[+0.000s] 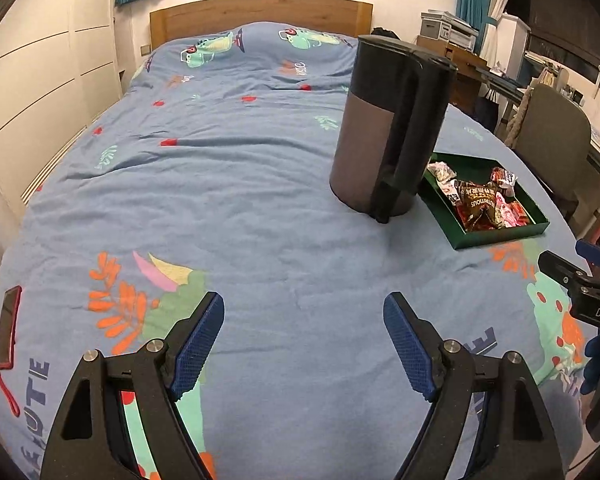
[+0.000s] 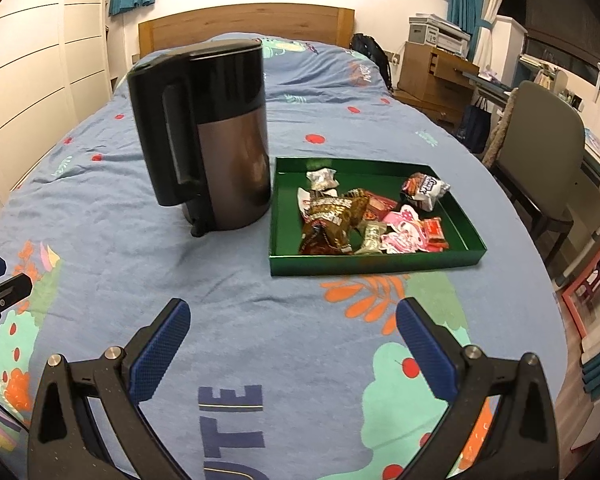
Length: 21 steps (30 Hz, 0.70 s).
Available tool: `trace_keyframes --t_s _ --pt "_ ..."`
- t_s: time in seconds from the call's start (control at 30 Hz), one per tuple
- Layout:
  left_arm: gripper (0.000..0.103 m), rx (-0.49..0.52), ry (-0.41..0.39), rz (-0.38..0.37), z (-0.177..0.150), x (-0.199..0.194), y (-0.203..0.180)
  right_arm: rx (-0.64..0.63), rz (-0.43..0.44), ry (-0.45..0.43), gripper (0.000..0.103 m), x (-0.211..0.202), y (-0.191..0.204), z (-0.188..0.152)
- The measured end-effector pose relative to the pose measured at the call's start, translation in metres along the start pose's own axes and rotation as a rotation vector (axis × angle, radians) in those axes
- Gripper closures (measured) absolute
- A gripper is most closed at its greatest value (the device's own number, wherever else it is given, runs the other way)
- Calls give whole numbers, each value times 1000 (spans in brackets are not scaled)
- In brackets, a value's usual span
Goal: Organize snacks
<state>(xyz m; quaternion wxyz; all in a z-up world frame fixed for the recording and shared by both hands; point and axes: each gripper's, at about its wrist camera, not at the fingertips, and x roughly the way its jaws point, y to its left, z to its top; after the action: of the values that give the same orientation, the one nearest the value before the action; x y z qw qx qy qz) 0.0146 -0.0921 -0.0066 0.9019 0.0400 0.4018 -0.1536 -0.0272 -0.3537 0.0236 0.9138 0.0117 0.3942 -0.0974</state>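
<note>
A green tray (image 2: 380, 264) lies on the blue bedspread and holds several wrapped snacks: a brown packet (image 2: 332, 216), pink and red wrappers (image 2: 412, 232) and a white packet (image 2: 424, 190). The left wrist view shows the same tray (image 1: 500, 238) at the right, behind the kettle, with its brown packet (image 1: 480, 204). My left gripper (image 1: 304, 340) hovers open over bare bedspread, nothing between its blue pads. My right gripper (image 2: 294, 344) is open too, empty, a short way in front of the tray. The right gripper's black finger (image 1: 572, 284) shows at the left view's right edge.
A tall black and bronze kettle (image 2: 212, 136) stands upright just left of the tray, handle toward me. A red phone (image 1: 8, 328) with a strap lies at the bed's near left. A chair (image 2: 540, 152) and desk stand right of the bed, a wardrobe left.
</note>
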Motion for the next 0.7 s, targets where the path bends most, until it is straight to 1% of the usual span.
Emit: trace_keyframes --t_s 0.23,0.7 --pt "25 23 -3 5 3 4 -12 26 -12 3 0 6 -15 2" --pt "25 61 -10 9 6 12 -32 50 -30 19 0 16 -33 1"
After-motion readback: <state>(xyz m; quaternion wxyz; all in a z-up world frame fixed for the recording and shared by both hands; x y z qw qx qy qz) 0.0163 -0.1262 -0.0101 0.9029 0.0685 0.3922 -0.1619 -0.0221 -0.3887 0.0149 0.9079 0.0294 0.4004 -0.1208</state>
